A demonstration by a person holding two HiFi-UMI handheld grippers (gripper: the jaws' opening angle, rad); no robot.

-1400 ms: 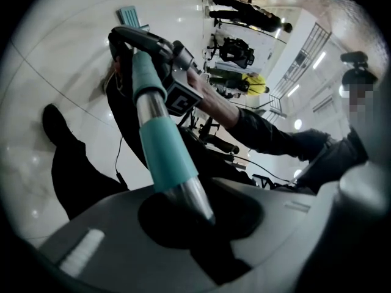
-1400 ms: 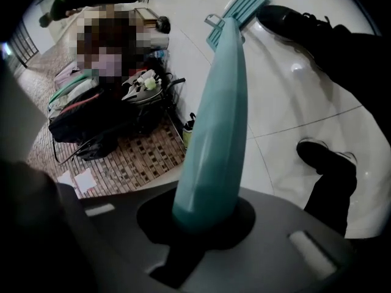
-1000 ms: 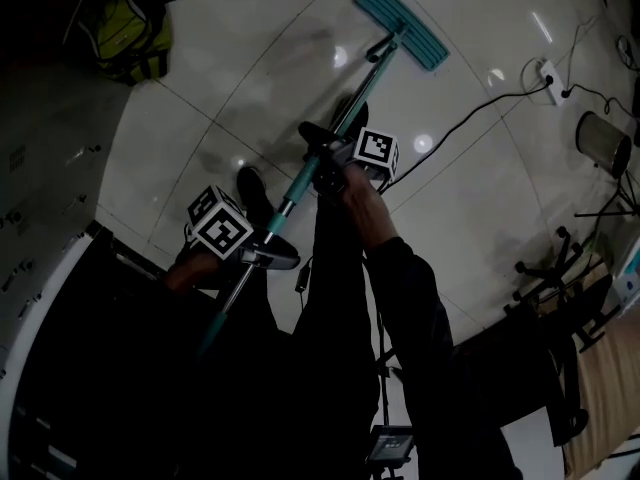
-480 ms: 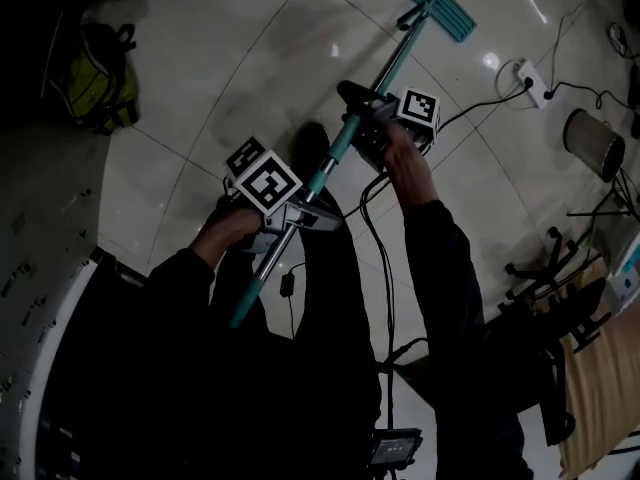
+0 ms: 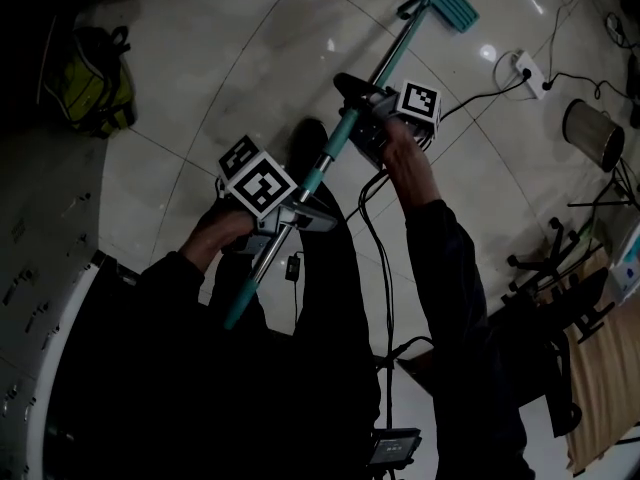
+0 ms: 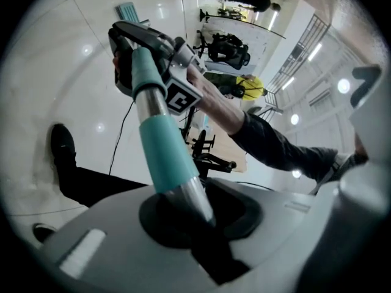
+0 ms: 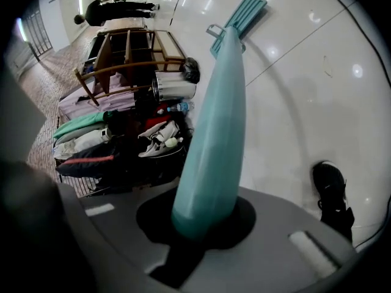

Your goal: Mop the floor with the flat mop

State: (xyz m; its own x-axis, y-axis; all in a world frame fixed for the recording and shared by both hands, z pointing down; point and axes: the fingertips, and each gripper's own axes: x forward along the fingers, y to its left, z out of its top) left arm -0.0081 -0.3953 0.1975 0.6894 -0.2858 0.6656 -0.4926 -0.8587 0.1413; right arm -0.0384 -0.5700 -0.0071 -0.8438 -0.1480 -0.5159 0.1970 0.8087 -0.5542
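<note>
Head view: left hand-held gripper (image 5: 292,218) and right hand-held gripper (image 5: 360,108) both clamp the flat mop (image 5: 325,156) handle; its head, on the floor (image 5: 200,88), has slid slightly farther away than before.

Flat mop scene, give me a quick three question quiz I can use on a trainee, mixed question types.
1. Fill in: the mop head lies on the tiled ___.
2. The right gripper is shut on which part of the mop pole? A bare metal tube; B teal sleeve; C mop head.
3. True or false: the left gripper holds the pole nearer the mop head than the right gripper does.
Key: 1 floor; 2 B; 3 false.
</note>
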